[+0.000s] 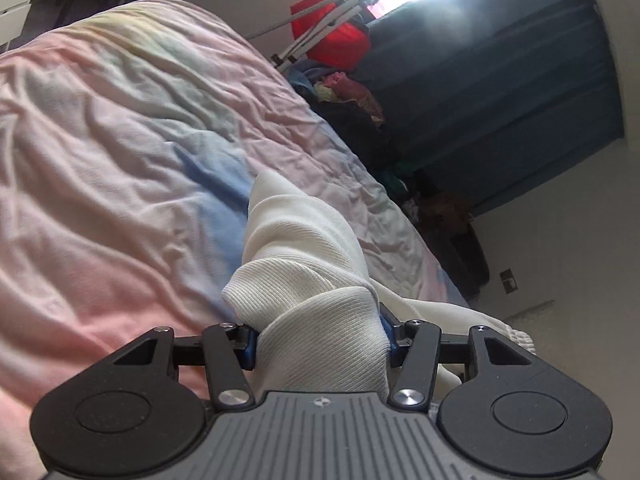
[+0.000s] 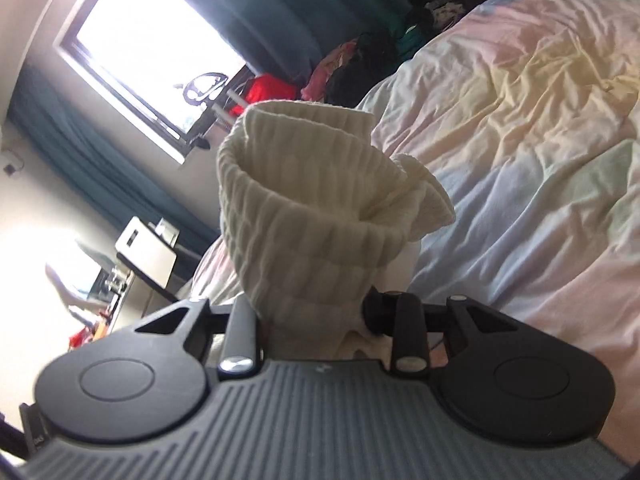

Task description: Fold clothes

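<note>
Both my tongs are clamped on one cream knit garment (image 1: 308, 280) held over the bed (image 1: 120, 140) — left gripper (image 1: 320, 344) pinches a bunched fine-rib part, right gripper (image 2: 316, 320) a chunky ribbed cuff (image 2: 304, 208). Cloth runs far, away from each tong, so neither is nearer — next I'd judge lay it flat on the duvet.

Home bedroom: bed (image 1: 120, 140) with rumpled pastel duvet, teal curtains (image 2: 280, 12) flanking the window (image 2: 156, 36) behind it, loose clothes pile (image 1: 348, 92) heaped beside the bed.
</note>
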Demonstrator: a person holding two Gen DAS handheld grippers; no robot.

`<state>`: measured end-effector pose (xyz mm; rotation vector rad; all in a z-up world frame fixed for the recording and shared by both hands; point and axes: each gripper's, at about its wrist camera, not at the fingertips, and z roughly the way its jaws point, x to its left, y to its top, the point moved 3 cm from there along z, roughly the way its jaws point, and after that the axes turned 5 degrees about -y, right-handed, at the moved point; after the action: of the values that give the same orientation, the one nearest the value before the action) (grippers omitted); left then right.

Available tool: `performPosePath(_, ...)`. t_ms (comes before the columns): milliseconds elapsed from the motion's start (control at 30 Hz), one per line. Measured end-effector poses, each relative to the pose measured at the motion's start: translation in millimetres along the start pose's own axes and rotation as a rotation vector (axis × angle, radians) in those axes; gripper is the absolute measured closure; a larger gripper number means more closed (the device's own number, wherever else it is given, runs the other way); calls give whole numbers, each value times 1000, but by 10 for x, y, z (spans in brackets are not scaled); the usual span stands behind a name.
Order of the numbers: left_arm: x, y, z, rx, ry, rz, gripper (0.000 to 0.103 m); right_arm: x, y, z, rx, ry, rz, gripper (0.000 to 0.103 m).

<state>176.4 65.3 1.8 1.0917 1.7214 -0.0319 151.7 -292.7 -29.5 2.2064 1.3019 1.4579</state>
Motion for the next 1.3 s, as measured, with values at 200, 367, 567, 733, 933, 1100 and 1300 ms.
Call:
performPosePath(200,-1045,138,1221,79,-57,90,48,-438,1027,-102,-127,-99,77,69)
performPosePath(367,-1835,171,2631,148,-77,149,48,-1001,1929,123,-196,-186,153,69)
performPosePath(567,-2278,7,4120,187,-68,259,48,-1827,2429,602,-229,-263,245,69)
performPosePath(733,-1890,-279,4696,240,-48,276,47,-2382,2230,932,-231,-280,305,69)
performPosePath(933,-1291,-536,4613,225,-59,345,37,-2647,1499,1033,-260,-313,314,63)
performPosePath(1100,-1257,-617,4362,252,-59,400,25,-2872,1182,1030,-245,-279,441,51)
performPosePath(1300,-1704,-466,3743,257,-14,484,24,-2474,1270,576,-99,-407,384,49)
